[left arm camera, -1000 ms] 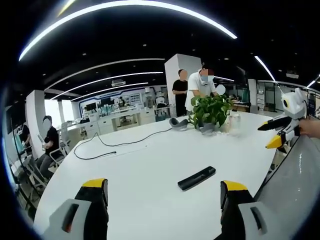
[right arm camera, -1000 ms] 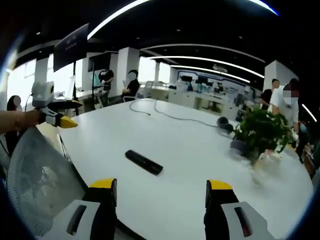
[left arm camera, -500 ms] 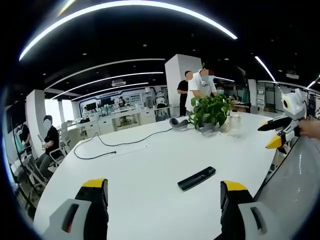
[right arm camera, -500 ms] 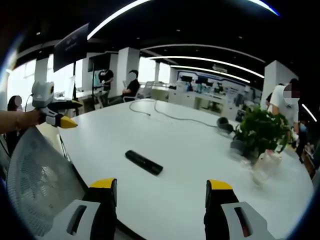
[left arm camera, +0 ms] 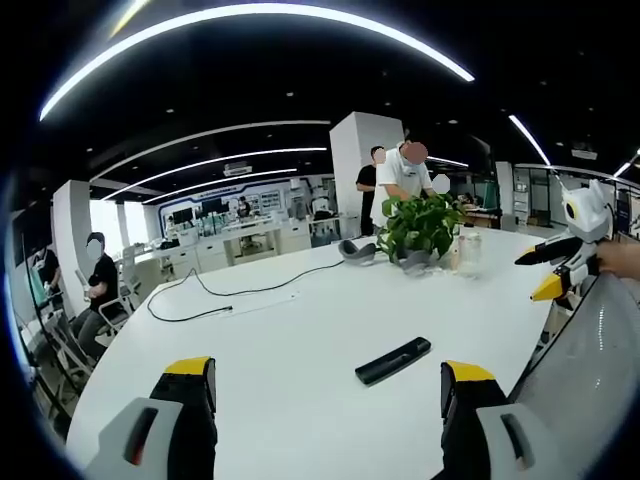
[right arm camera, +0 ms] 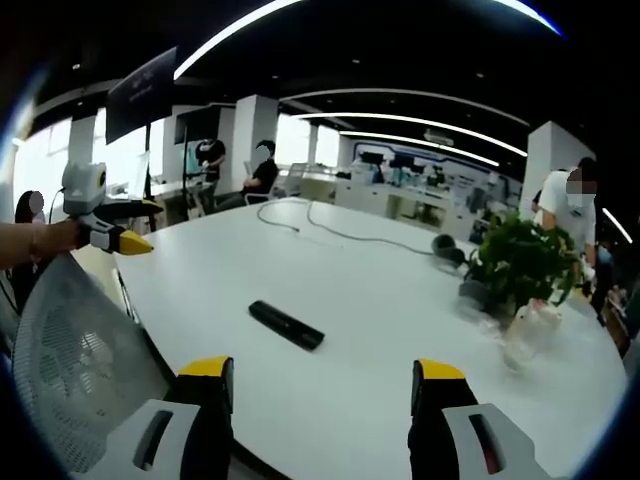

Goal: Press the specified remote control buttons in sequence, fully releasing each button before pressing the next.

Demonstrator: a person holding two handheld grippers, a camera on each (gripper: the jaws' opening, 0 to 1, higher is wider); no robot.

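Nothing moved, remote (left arm camera: 393, 358) on table (left arm camera: 290, 350) ahead of both jaws, all spread wide

Remote control on the table, ahead of both grippers

In the left gripper view the remote control (left arm camera: 393, 359) lies on the table (left arm camera: 300, 330) between that view's two jaws and beyond them — the potted plant (left arm camera: 420, 226) stands farther back, a cable (left arm camera: 240, 290) trails to its left, and the right gripper (left arm camera: 552, 270) sits at the right edge, above a mesh chair back (left arm camera: 585, 370).
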